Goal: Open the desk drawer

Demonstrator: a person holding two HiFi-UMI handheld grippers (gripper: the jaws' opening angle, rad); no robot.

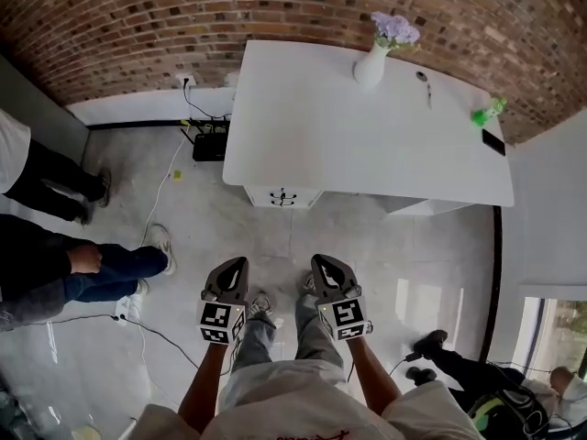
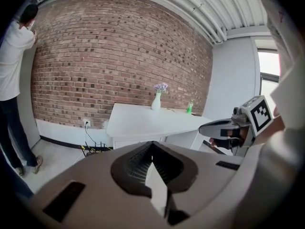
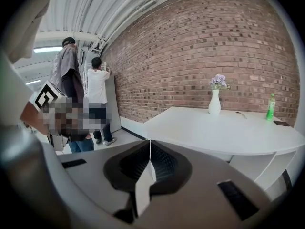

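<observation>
A white desk [image 1: 367, 145] stands against a brick wall. Its drawer [image 1: 282, 196], with a dark handle, sits under the desk's near left corner and looks closed. My left gripper [image 1: 238, 264] and right gripper [image 1: 318, 262] are held side by side above the floor, well short of the desk and pointing towards it. Both have their jaws shut with nothing between them. In the left gripper view the closed tips [image 2: 152, 143] point at the desk [image 2: 143, 120], and the right gripper [image 2: 217, 127] shows beside them. In the right gripper view the closed tips [image 3: 149, 141] face the desk top [image 3: 224, 128].
On the desk stand a white vase with purple flowers [image 1: 374, 62], a green bottle [image 1: 486, 113] and a dark flat thing [image 1: 493, 142]. Cables and a black box [image 1: 209, 140] lie by the wall. People [image 1: 55, 186] stand and sit at the left, another [image 1: 459, 365] at lower right.
</observation>
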